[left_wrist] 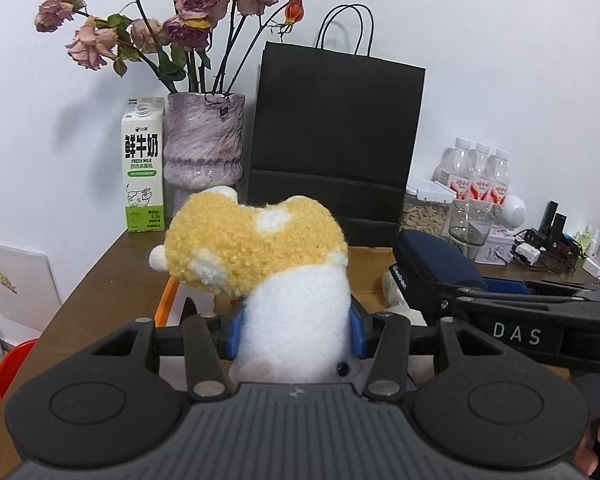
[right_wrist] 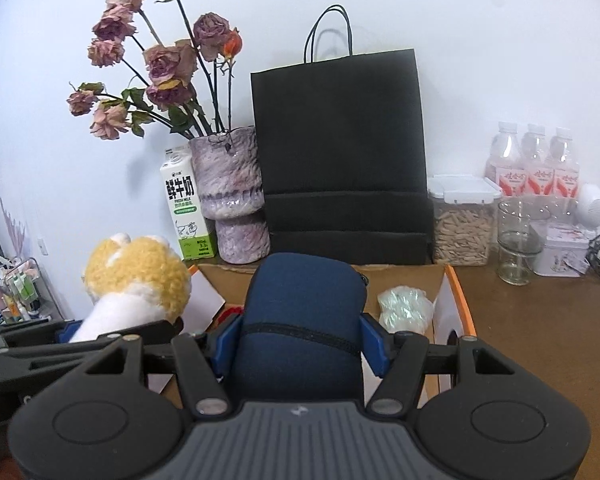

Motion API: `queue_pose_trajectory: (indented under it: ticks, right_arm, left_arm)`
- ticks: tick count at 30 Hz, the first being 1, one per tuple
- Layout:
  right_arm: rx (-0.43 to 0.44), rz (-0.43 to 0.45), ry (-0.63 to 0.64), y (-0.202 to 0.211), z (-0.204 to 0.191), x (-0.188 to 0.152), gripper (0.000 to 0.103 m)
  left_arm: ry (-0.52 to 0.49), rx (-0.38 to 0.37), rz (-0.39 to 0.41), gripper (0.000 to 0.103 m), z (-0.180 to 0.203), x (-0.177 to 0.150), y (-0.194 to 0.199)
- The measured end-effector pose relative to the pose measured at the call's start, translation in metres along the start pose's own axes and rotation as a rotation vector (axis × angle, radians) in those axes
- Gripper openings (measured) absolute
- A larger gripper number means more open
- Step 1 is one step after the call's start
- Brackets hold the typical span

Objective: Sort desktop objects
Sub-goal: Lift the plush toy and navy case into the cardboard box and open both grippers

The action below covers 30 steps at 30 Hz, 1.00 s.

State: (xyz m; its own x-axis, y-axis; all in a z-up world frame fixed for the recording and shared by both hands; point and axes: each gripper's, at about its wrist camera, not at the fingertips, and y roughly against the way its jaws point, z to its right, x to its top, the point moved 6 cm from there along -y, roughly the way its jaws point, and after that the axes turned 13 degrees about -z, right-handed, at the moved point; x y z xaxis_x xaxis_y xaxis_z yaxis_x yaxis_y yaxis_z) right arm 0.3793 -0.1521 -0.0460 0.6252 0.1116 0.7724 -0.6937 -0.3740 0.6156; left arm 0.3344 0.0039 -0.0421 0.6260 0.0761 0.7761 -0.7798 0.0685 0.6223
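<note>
**Black bag, brown desk, two full grippers over one box**

Black paper bag (right_wrist: 340, 152) stands largest, against the wall at the back of the brown desk (right_wrist: 540, 320), with the vase (right_wrist: 232, 200) of dried roses and the milk carton (right_wrist: 186, 216) to its left and a jar of pellets (right_wrist: 462, 224), an empty glass (right_wrist: 518, 240) and three bottles (right_wrist: 534, 168) to its right.

In front of the bag lies an open cardboard box (right_wrist: 446, 300) with orange-edged flaps; a pale crinkled packet (right_wrist: 404, 308) sits inside it near the right wall.

Both tools hang above that box. The right gripper (right_wrist: 300, 344) is clenched on a navy zip case (right_wrist: 304, 312), blue pads pressing its sides at the zip line. The left gripper (left_wrist: 296, 328) squeezes the white body of a yellow-and-white plush toy (left_wrist: 256, 248), its fluffy head sticking well forward of the pads.

Risks, as I judge them:
- The two grippers are close side by side; lowering both together could knock their linkages against each other.
- The plush is soft and held low on the body, so its head may sag or catch on a box flap.
- The case is rounded and smooth-looking; a slackened grip could let it slide out early.
- Dropping either item onto the packet could crush it.
</note>
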Motion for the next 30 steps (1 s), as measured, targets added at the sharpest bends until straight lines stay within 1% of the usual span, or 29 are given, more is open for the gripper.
queue_pose_trajectory:
  ticks: [3,6,9,13,17,23,24,25,26,27,28,29,30]
  right_arm:
    - [0.0,-0.001,0.004,-0.015,0.003,0.009,0.061]
    - [0.011,-0.014,0.009,-0.03,0.005,0.017,0.061]
    - [0.012,-0.029,0.028,-0.045,0.006,0.023,0.061]
    - [0.003,-0.054,0.053,-0.06,0.006,0.025,0.061]
    - [-0.012,-0.095,0.072,-0.073,0.01,0.019,0.061]
    - [-0.017,-0.14,0.075,-0.081,0.011,0.011,0.062]
    - [-0.02,-0.148,0.074,-0.082,0.011,0.01,0.063]
    - [-0.023,-0.157,0.072,-0.082,0.011,0.009,0.065]
    - [-0.024,-0.164,0.063,-0.082,0.012,0.009,0.065]
    - [-0.029,-0.159,0.056,-0.08,0.014,0.01,0.066]
    - [-0.035,-0.15,0.056,-0.078,0.015,0.012,0.071]
    - [-0.048,-0.144,0.058,-0.075,0.015,0.013,0.082]
    - [-0.062,-0.136,0.058,-0.072,0.017,0.014,0.09]
  left_arm:
    - [0.024,-0.006,-0.008,0.049,-0.008,0.009,-0.017]
    - [0.034,0.008,-0.011,0.049,-0.016,0.019,-0.032]
    - [0.003,0.009,-0.015,0.049,-0.016,0.024,-0.044]
    - [-0.025,0.015,-0.052,0.049,-0.018,0.022,-0.061]
    - [-0.061,0.022,-0.093,0.049,-0.018,0.016,-0.074]
    - [-0.083,0.029,-0.133,0.051,-0.018,0.01,-0.08]
    - [-0.085,0.039,-0.141,0.056,-0.019,0.009,-0.08]
    - [-0.083,0.047,-0.146,0.065,-0.02,0.01,-0.08]
    - [-0.076,0.059,-0.142,0.071,-0.022,0.01,-0.078]
    - [-0.068,0.082,-0.134,0.082,-0.025,0.012,-0.076]
    - [-0.064,0.1,-0.127,0.091,-0.028,0.013,-0.074]
    - [-0.057,0.119,-0.119,0.096,-0.031,0.014,-0.072]
    - [-0.045,0.135,-0.113,0.103,-0.034,0.016,-0.071]
